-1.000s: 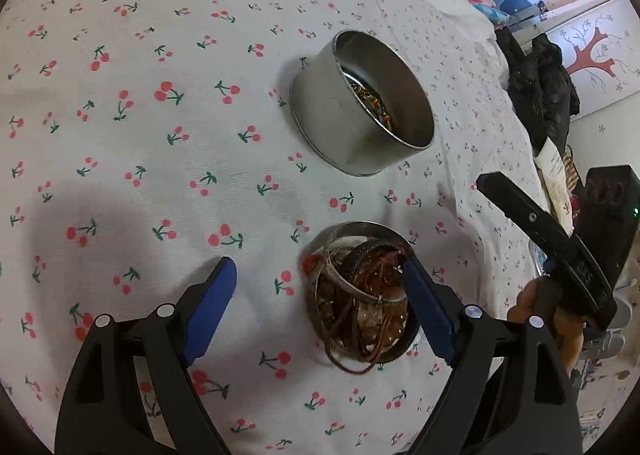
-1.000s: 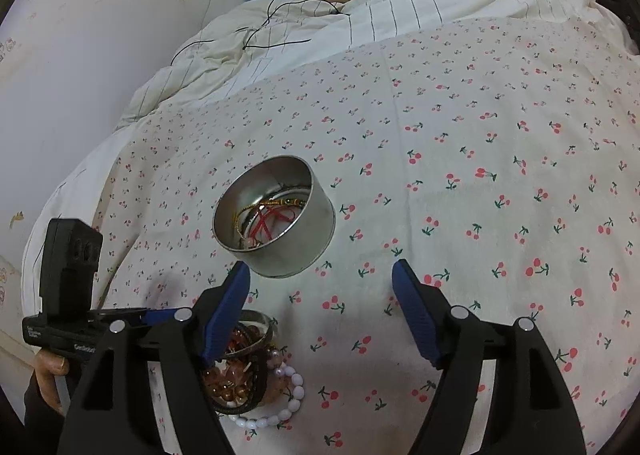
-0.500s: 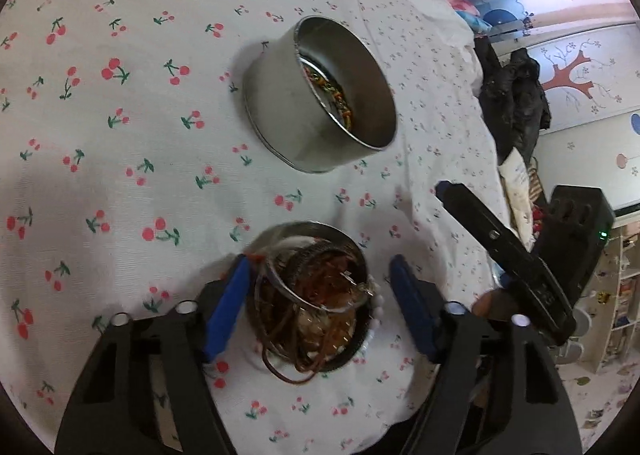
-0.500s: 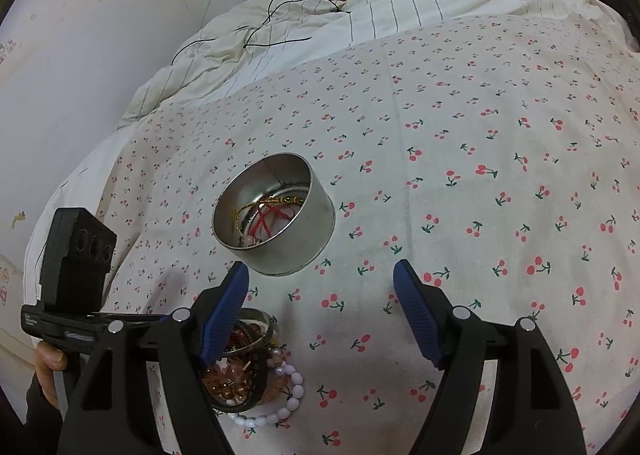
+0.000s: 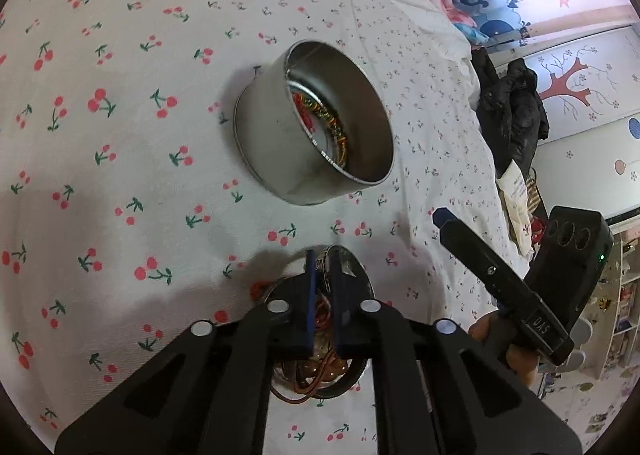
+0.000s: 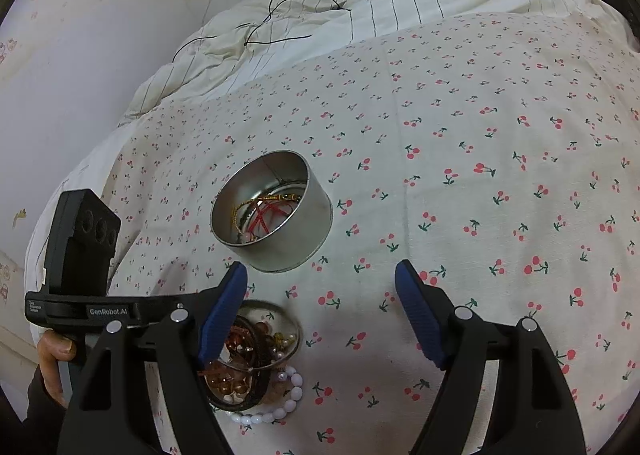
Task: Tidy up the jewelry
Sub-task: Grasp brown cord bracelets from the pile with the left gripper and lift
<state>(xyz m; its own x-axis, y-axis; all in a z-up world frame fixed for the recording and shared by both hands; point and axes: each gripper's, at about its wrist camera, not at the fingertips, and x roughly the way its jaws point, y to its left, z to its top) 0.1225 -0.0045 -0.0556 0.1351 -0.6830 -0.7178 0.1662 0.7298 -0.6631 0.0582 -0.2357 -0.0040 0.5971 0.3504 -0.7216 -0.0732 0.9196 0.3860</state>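
A round metal tin (image 5: 264,151) (image 6: 296,239) stands on the cherry-print sheet with red and gold bracelets (image 6: 268,211) inside. Nearer to me lies a shallow metal lid (image 6: 289,319) heaped with brown bead bracelets (image 6: 240,359); a white bead bracelet (image 6: 289,399) hangs over its rim. My left gripper (image 5: 323,271) is dipped into that heap, shut, with a thin piece of a bracelet showing between the pads. My right gripper (image 6: 320,267) hovers open just in front of the tin, holding nothing. Its left finger hides the left gripper's tips in the right wrist view.
A striped quilt (image 6: 360,19) with a black cable (image 6: 280,11) is bunched at the head of the bed. Dark clothing (image 5: 512,111) hangs past the bed's right edge. A hand (image 6: 52,351) holds the left gripper's handle.
My left gripper moved forward over the lid and its jaws went from wide open to shut in the jewelry heap. The right gripper stayed where it was.
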